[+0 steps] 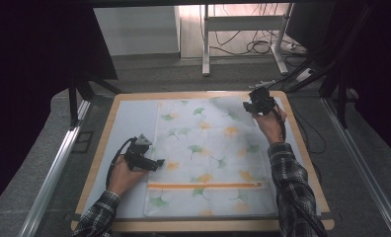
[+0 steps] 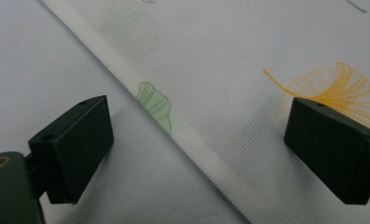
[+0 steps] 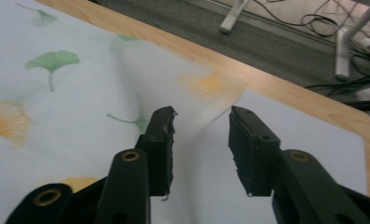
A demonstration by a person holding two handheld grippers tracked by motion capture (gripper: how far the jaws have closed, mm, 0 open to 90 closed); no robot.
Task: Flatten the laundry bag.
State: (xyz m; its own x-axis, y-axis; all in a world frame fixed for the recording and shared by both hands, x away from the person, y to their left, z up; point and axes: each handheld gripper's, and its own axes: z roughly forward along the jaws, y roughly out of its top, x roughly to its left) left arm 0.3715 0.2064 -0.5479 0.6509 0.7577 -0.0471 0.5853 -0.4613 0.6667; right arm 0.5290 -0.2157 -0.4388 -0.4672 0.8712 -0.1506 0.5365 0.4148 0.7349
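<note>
The cloth (image 1: 211, 158), white with green and orange ginkgo leaves and an orange stripe near its 6 o'clock edge, lies spread flat on a pale mat (image 1: 129, 123) that covers the desk (image 1: 134, 96). It fills the middle and right of the mat.

Left gripper (image 1: 156, 163) sits at about 9 o'clock of the cloth, right at its left edge, pointing toward 3 o'clock. In the left gripper view its jaws stand wide apart and low over the surface, straddling the hem (image 2: 174, 135): one jaw over bare mat, the other over an orange leaf (image 2: 342, 86). Nothing is pinched; the hem runs slantwise through the gap.

Right gripper (image 1: 250, 106) is up at about 1 o'clock, over the cloth's far right corner, near the desk's far edge. In the right gripper view its jaws are partly spread, with the corner (image 3: 220, 93) just beyond the tips, slightly lifted and rumpled; the pads do not press on it. Beyond the wooden rim lies grey floor (image 3: 276, 51) with cables.
</note>
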